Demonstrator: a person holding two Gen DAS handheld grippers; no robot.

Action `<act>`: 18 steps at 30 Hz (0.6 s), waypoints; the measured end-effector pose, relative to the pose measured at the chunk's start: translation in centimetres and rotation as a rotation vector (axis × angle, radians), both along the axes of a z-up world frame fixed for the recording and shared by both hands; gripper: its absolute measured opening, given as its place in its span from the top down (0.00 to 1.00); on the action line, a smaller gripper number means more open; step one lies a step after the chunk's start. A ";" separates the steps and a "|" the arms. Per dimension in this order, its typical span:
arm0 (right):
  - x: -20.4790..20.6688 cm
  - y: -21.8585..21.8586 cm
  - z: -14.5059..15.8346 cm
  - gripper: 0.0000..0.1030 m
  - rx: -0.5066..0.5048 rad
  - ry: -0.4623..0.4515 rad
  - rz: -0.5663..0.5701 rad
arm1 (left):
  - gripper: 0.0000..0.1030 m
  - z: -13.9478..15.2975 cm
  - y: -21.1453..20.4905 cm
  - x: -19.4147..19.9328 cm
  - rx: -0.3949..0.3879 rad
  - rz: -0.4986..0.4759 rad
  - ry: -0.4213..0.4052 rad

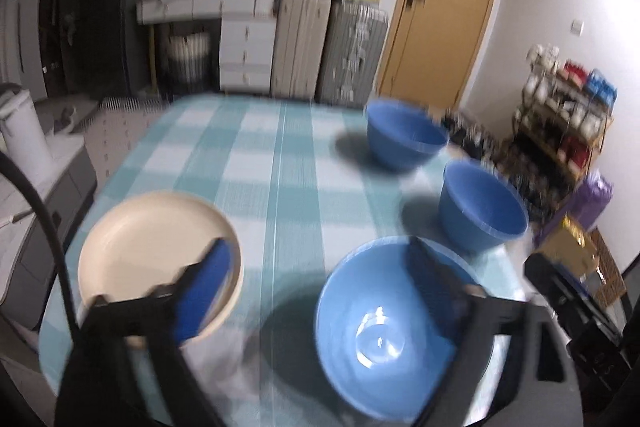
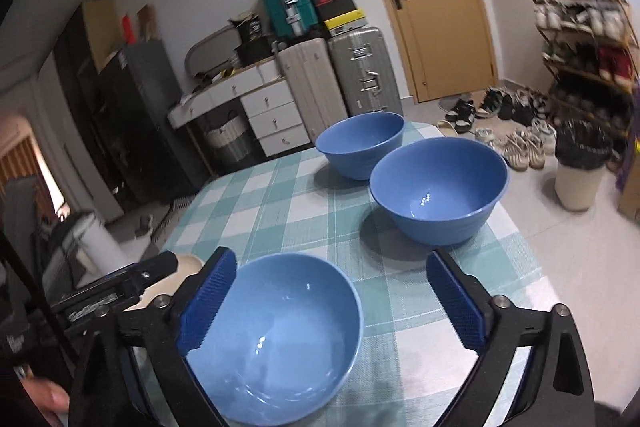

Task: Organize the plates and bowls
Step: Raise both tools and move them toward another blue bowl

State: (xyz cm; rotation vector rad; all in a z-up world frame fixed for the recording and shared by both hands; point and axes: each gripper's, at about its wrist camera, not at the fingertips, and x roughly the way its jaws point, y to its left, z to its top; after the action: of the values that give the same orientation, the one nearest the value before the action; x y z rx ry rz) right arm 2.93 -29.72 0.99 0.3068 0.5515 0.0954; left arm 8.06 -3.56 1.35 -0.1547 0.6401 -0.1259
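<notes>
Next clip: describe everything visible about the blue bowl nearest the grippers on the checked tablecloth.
The nearest blue bowl is round and deep, glossy like glazed ceramic or smooth plastic, with highlights on its inner base. It stands upright and empty on the teal-and-white checked tablecloth, apart from the two other blue bowls behind it. A cream round plate lies to its left in the left wrist view, not touching. The open right gripper hangs over it; no pad visibly presses on it.

Table (image 2: 280, 203) with teal-and-white checked cloth (image 2: 400, 307). On it: three blue bowls, near (image 2: 276, 339), middle (image 2: 438, 187), far (image 2: 360, 143). Cream plate (image 1: 156, 247) at left edge.
</notes>
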 end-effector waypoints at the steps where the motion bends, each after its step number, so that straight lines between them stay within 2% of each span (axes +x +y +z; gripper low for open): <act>1: 0.0 -0.1 -0.1 0.03 0.008 -0.010 -0.002 | 0.07 0.2 -0.2 -0.4 0.013 0.000 -0.035; 5: -0.2 0.0 -0.6 0.02 -0.031 -0.071 -0.012 | 0.07 0.8 -1.1 -0.9 0.070 -0.026 -0.108; 7: -0.2 -0.2 -0.9 0.01 -0.025 -0.072 -0.008 | 0.06 0.6 -1.0 -1.0 0.059 -0.025 -0.116; 12: 0.2 -0.6 -1.8 0.01 0.011 -0.030 0.003 | 0.06 -0.4 -1.3 -0.6 0.014 -0.052 -0.041; 18: -0.1 -0.5 -1.9 0.01 -0.011 -0.040 0.006 | 0.06 -0.6 -2.2 -1.2 0.040 -0.072 -0.056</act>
State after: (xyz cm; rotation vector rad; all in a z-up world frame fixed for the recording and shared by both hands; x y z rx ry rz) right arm 2.87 -30.20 -0.94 0.2922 0.5135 0.1039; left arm 6.90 -5.73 0.80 -0.0893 0.5923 -0.1858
